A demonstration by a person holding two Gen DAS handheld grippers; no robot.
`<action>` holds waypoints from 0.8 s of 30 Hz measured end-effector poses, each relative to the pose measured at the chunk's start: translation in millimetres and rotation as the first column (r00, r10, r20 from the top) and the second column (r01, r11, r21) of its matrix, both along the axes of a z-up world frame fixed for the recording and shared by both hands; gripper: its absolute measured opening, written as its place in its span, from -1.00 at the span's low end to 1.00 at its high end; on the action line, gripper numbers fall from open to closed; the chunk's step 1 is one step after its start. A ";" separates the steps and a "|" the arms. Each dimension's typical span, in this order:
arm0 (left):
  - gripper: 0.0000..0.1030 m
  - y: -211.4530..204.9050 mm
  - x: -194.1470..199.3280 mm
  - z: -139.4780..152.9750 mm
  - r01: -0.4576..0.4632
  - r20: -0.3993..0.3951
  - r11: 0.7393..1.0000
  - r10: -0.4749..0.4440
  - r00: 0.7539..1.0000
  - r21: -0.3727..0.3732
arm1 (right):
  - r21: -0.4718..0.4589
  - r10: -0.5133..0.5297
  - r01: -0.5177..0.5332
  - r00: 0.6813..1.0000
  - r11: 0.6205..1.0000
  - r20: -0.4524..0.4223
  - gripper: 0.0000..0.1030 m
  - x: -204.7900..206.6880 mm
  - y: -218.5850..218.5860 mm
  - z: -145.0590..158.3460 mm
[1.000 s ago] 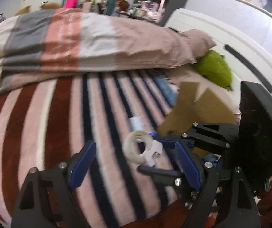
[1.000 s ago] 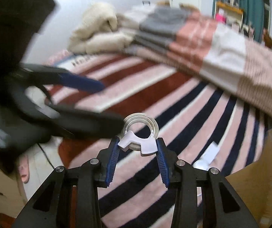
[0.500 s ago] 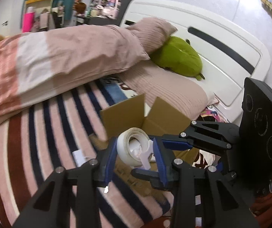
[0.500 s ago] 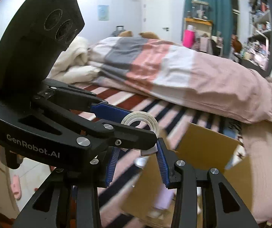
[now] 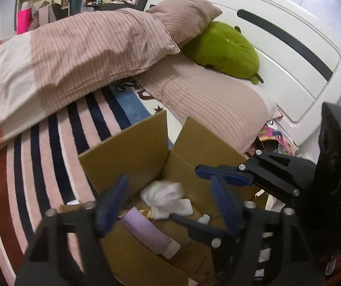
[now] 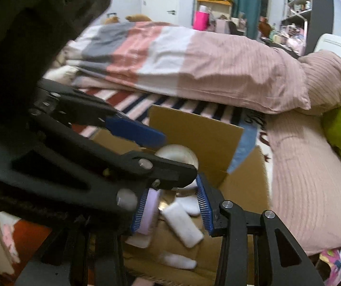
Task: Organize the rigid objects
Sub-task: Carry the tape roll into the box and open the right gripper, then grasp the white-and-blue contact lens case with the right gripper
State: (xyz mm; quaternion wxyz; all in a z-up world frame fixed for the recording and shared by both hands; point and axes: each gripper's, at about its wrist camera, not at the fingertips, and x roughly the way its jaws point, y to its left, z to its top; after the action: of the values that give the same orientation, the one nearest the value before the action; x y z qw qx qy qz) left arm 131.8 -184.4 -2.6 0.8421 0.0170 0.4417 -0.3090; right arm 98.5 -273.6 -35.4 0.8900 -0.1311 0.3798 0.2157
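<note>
An open cardboard box [image 5: 132,152] stands on the striped bedspread; it also shows in the right wrist view [image 6: 194,128]. Inside lie white pieces [image 5: 170,200] and a lilac object [image 5: 146,233]. The clear tape roll [image 6: 177,153] shows blurred over the box in the right wrist view, just beyond the left gripper's jaws and free of both grippers. My left gripper [image 5: 168,205] is open and empty over the box. My right gripper [image 6: 173,207] is open over the box, close beside the left one.
A folded pink, white and grey duvet [image 5: 75,47] lies behind the box. Pink pillows [image 5: 213,104] and a green plush [image 5: 225,50] lie against the white headboard [image 5: 289,54]. The striped bedspread [image 5: 39,157] extends left of the box.
The left gripper, shut on the tape roll half a second ago, has opened and let it go over the box. The right gripper has opened wider. Both moved closer above the box.
</note>
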 end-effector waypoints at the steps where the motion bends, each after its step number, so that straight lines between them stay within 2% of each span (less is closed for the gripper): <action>1: 0.40 2.7 -1.3 1.3 -0.001 0.004 1.000 0.001 1.000 0.001 | -0.005 -0.005 0.005 1.000 1.000 0.001 -0.04 -0.1 -0.4 -1.1; 5: 0.47 15.7 -8.1 7.3 -0.030 0.035 0.999 0.030 0.999 0.024 | -0.017 0.016 -0.016 1.000 1.000 0.000 0.07 -4.3 3.4 -1.7; 10: 0.49 42.0 -22.3 20.0 -0.062 0.069 0.998 0.061 0.996 0.012 | -0.031 0.033 -0.033 0.999 0.999 0.011 0.17 -11.1 15.8 1.4; 15: 0.51 83.0 -38.4 29.9 -0.120 0.103 0.993 0.120 0.987 -0.002 | -0.048 0.055 -0.054 0.998 0.997 0.026 0.18 -19.9 35.4 9.9; 20: 0.52 140.6 -56.6 33.9 -0.213 0.142 0.977 0.212 0.967 -0.009 | -0.041 0.106 -0.104 0.993 0.994 0.048 0.18 -32.6 68.7 20.4; 24: 0.53 185.9 -69.0 25.2 -0.291 0.163 0.957 0.288 0.944 -0.006 | -0.007 0.185 -0.185 0.981 0.983 0.057 0.18 -44.8 108.6 21.9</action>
State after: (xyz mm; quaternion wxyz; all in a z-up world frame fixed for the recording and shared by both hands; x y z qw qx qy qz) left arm 62.9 1.5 22.7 0.9113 -0.0152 0.3723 -0.1753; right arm 53.7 -165.0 -13.5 0.8765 -0.1729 0.3402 0.2934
